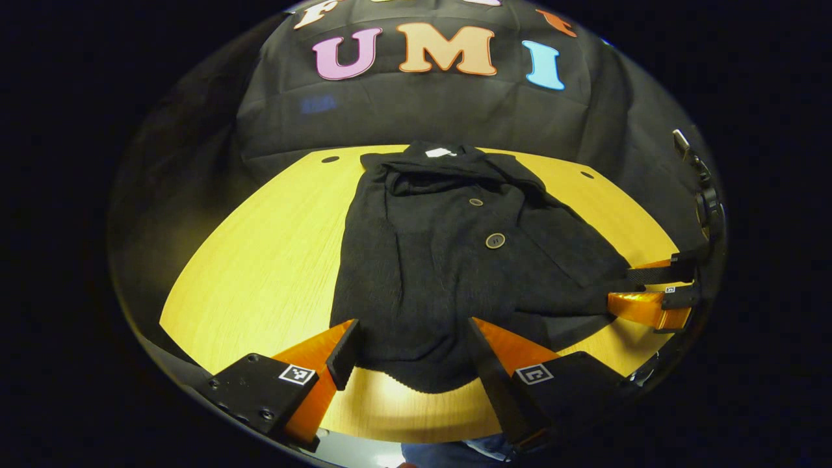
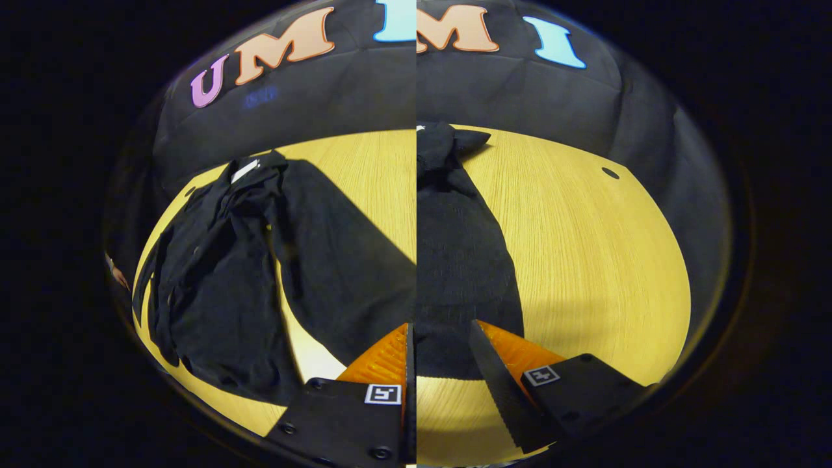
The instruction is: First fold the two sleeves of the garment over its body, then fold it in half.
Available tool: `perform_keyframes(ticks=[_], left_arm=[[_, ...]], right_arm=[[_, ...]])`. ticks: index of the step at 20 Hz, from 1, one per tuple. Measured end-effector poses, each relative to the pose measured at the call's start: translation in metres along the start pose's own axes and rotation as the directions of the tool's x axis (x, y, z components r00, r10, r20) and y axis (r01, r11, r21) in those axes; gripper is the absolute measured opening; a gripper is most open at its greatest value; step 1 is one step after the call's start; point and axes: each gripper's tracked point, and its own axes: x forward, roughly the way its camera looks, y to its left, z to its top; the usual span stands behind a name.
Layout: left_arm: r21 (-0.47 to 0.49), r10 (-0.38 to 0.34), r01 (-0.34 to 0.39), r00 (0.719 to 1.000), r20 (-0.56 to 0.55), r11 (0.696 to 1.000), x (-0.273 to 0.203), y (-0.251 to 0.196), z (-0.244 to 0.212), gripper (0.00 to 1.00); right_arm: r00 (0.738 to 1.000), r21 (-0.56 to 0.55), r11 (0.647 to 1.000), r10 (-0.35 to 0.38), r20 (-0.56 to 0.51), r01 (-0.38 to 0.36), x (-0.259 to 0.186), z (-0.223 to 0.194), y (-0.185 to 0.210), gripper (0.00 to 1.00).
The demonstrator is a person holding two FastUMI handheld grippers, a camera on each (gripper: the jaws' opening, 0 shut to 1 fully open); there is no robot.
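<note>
Lying lengthwise, garment (image 1: pixel 448 273), collar toward wall

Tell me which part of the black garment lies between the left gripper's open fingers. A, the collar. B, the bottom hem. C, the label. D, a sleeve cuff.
B: in the left gripper view, the left gripper has its fingers spread to either side of the garment at its bottom hem, with the collar at the far end.

1. bare table (image 1: pixel 260 260) lies open to the left of the garment (image 1: pixel 442 260).
2. the right gripper (image 1: pixel 640 289) occupies the garment's right edge.
3. in the right gripper view, bare tabletop is open right of the sleeve (image 2: pixel 461 260).
</note>
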Motion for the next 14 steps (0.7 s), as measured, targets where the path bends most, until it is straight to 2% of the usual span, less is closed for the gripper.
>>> perform_keyframes(ticks=[5, 11, 12, 13, 14], left_arm=[[0.012, 0.007, -0.006, 0.999, -0.052, 1.0, 0.008, -0.002, -0.018, 0.97], [0.022, 0.022, -0.022, 1.0, -0.015, 1.0, 0.012, 0.001, -0.017, 0.96], [0.02, 0.022, -0.022, 1.0, -0.007, 1.0, 0.012, 0.001, -0.017, 0.96], [0.018, 0.019, -0.019, 1.0, 0.0, 1.0, 0.012, 0.0, -0.018, 0.96], [0.018, 0.021, -0.021, 1.0, -0.003, 1.0, 0.013, 0.001, -0.019, 0.96]], right_arm=[[1.0, -0.035, 0.999, -0.002, -0.001, 0.002, 0.004, -0.003, -0.001, 0.53], [1.0, -0.044, 0.999, 0.01, 0.02, -0.009, 0.005, -0.006, -0.002, 0.53], [1.0, -0.043, 0.999, 0.006, 0.023, -0.005, 0.005, -0.006, -0.001, 0.02], [1.0, -0.042, 0.999, 0.003, 0.025, -0.002, 0.007, -0.006, -0.002, 0.53], [1.0, -0.043, 0.999, 0.009, 0.025, -0.007, 0.007, -0.006, 0.0, 0.02]])
